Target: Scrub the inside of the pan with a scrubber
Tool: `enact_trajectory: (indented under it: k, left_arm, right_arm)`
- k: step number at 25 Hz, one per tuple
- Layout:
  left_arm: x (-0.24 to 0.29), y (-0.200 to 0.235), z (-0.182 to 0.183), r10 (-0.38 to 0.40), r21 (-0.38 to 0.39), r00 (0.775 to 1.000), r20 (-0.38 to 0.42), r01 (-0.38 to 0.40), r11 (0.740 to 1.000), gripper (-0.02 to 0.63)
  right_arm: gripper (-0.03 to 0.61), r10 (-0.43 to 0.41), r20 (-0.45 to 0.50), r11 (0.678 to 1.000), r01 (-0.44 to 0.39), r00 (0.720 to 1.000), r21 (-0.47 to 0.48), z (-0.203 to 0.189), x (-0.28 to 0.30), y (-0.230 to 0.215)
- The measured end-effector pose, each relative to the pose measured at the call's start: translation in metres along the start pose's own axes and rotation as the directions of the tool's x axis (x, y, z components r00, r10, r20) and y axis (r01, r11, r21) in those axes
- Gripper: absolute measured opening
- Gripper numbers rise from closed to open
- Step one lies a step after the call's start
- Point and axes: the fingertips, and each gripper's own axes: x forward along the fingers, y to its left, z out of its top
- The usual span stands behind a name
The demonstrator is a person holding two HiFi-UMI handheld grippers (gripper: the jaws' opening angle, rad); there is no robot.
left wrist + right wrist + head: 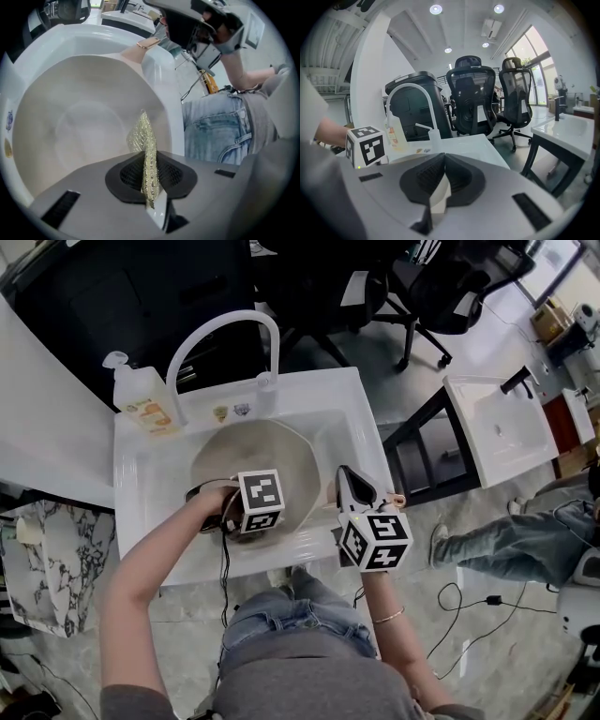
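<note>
Left tool (151,197) clamps scrubber (143,136), long axis along jaws, tip toward pan (70,117) (in sink (323,395)); right tool (440,187) closed.

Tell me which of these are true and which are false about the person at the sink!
1. The left gripper pinches the scrubber. True.
2. The right gripper holds the pan. False: its jaws are together with nothing between them.
3. The pan sits in the sink. True.
4. The soap bottle stands at the sink's right side. False: it stands at the back left corner, beside the faucet.
</note>
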Motion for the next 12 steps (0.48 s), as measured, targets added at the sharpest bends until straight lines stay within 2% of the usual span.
enact_trajectory:
  k: [3, 6, 9, 12]
  left_arm:
    - [0.001, -0.002, 0.019, -0.052, -0.042, 0.996, 0.074, 0.055, 0.998, 0.058]
    - [-0.001, -0.003, 0.038, -0.109, -0.092, 0.980, 0.167, 0.126, 0.988, 0.058]
    - [-0.005, -0.006, 0.058, -0.174, -0.134, 0.946, 0.273, 0.216, 0.967, 0.058]
    - [-0.012, -0.002, 0.079, -0.212, -0.176, 0.896, 0.391, 0.299, 0.938, 0.059]
  right_arm:
    - [0.011, -0.003, -0.001, 1.000, 0.003, 1.000, 0.000, 0.001, -0.001, -0.002]
    - [0.011, -0.004, -0.003, 1.000, 0.004, 1.000, 0.000, 0.001, 0.000, -0.005]
    - [0.011, -0.004, -0.011, 1.000, 0.004, 1.000, 0.004, -0.001, 0.001, -0.009]
    - [0.011, -0.003, -0.018, 1.000, 0.003, 1.000, 0.005, -0.001, 0.004, -0.012]
